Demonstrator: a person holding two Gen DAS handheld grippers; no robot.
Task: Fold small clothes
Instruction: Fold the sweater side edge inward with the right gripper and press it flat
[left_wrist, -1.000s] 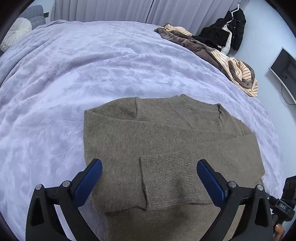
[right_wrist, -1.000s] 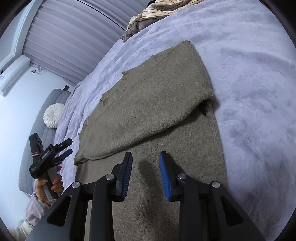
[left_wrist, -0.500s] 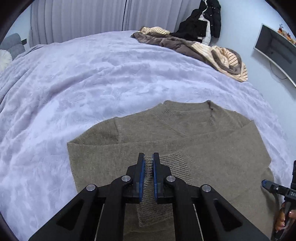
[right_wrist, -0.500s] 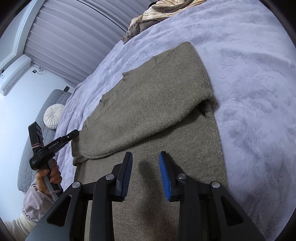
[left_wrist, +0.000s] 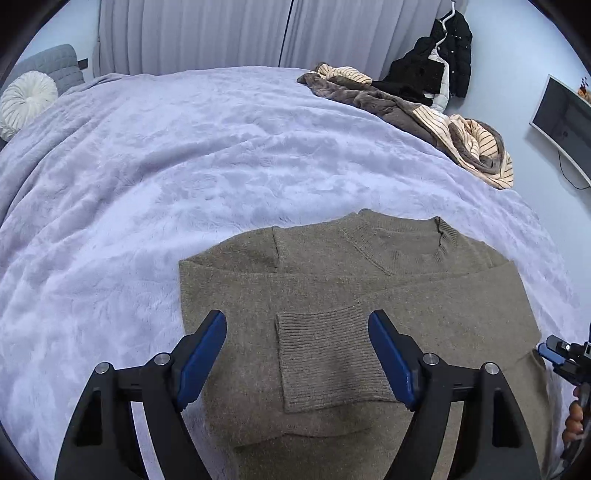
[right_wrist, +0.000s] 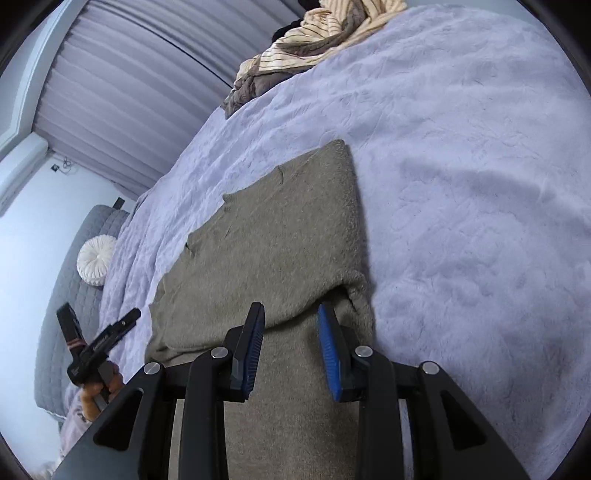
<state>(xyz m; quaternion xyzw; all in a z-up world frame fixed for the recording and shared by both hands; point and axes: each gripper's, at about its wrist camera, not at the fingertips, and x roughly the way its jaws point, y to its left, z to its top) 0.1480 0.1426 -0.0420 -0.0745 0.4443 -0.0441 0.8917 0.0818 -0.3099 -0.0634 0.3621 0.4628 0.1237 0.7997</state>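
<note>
The sweater (left_wrist: 332, 295) runs off the bottom edge below the left gripper (left_wrist: 297, 354), its hem unseen. Far right of that claw, only fingertips of the hand (left_wrist: 574, 421) holding the right gripper (right_wrist: 291, 343) show. The sleeve folded over the sweater's front hides what lies under it.

- Bedroom, home: bed under lilac plush blanket (left_wrist: 184, 155)
- Grey padded headboard (left_wrist: 55, 66), round white cushion (left_wrist: 26, 98), far left
- Pleated curtains (left_wrist: 192, 33)
- Wall-mounted television (left_wrist: 565, 118), far right

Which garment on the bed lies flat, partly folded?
The olive-brown sweater near the left gripper, its sleeve cuff folded across its body. The striped and brown clothes lie crumpled at the far edge.
</note>
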